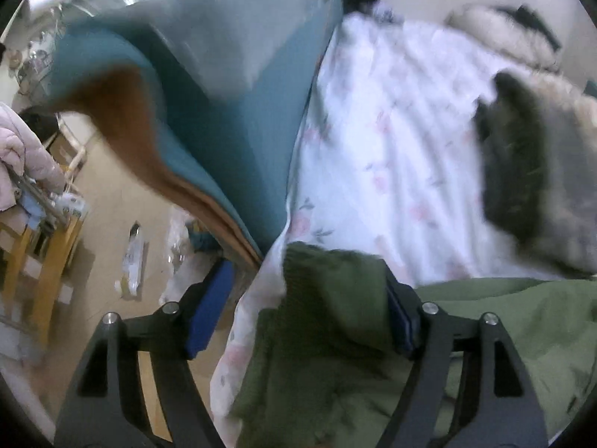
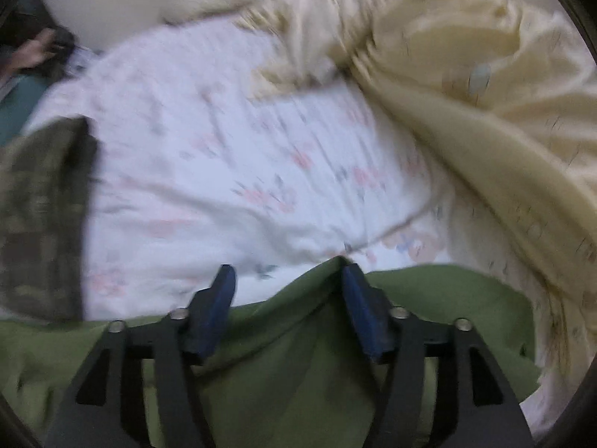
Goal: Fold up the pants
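Your left gripper (image 1: 304, 306) stands released over the green pants (image 1: 328, 336) ribbed cuff. Your right gripper (image 2: 289, 306) is released too, pants on the floral sheet (image 2: 209, 156).

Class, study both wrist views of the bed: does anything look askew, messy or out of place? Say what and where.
The green pants lie bunched, not flat: a peak of cloth stands by the right gripper, and the ribbed cuff is crumpled at the floral sheet's edge. A cream blanket is heaped to the right.

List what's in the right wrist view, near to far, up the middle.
right tongs, jaws open → green pants → floral bedsheet → cream blanket.
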A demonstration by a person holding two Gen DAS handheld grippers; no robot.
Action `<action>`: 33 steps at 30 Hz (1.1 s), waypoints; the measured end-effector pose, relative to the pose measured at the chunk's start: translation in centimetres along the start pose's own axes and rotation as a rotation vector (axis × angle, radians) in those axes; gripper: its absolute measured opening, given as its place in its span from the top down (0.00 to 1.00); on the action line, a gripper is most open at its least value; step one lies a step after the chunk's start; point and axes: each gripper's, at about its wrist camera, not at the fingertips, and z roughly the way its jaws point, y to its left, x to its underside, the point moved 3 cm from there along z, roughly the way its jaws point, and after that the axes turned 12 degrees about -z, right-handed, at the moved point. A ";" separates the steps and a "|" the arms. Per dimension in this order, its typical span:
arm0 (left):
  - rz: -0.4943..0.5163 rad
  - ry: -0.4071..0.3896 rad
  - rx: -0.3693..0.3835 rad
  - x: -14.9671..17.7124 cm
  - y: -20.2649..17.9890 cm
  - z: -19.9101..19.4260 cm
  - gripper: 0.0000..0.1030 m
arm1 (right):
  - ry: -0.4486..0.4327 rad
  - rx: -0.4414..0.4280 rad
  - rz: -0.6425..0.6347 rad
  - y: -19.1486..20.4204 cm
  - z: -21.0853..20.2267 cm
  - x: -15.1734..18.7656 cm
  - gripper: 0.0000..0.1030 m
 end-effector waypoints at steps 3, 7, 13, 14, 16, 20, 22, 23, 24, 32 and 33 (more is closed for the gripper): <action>0.133 -0.067 0.137 2.9 -3.3 -4.2 0.17 | -0.067 -0.019 -0.074 -0.8 -3.9 1.0 0.31; 0.218 0.088 0.196 7.0 -7.1 -2.8 0.17 | -0.028 0.083 -0.056 -6.4 -6.5 5.0 0.30; 0.238 0.183 0.030 9.8 -7.3 5.0 0.17 | 0.022 -0.007 0.077 -10.8 -7.2 10.5 0.28; 0.231 0.180 0.034 10.0 -7.3 5.3 0.17 | 0.043 -0.035 0.043 -9.9 -6.7 11.0 0.28; 0.227 0.154 0.036 10.2 -7.3 5.2 0.16 | 0.095 0.010 -0.060 -7.4 -5.2 12.2 0.28; 0.229 0.144 0.055 10.7 -6.8 5.0 0.16 | 0.114 0.014 -0.130 -5.3 -2.6 13.1 0.77; 0.238 0.144 0.064 10.7 -6.9 4.8 0.16 | 0.106 0.067 -0.105 -6.5 -2.6 11.8 0.99; 0.242 0.142 0.065 10.8 -6.8 4.7 0.16 | 0.085 0.099 -0.089 -7.7 -2.9 11.0 0.98; 0.246 0.139 0.064 10.9 -6.8 4.6 0.16 | 0.065 0.144 -0.075 -8.8 -3.2 9.8 0.98; 0.239 0.128 0.055 11.3 -7.4 4.6 0.15 | 0.002 0.394 0.067 -17.0 -5.5 1.8 0.08; 0.237 0.131 0.059 11.4 -7.4 4.6 0.15 | -0.019 0.399 0.043 -16.9 -6.1 1.8 0.08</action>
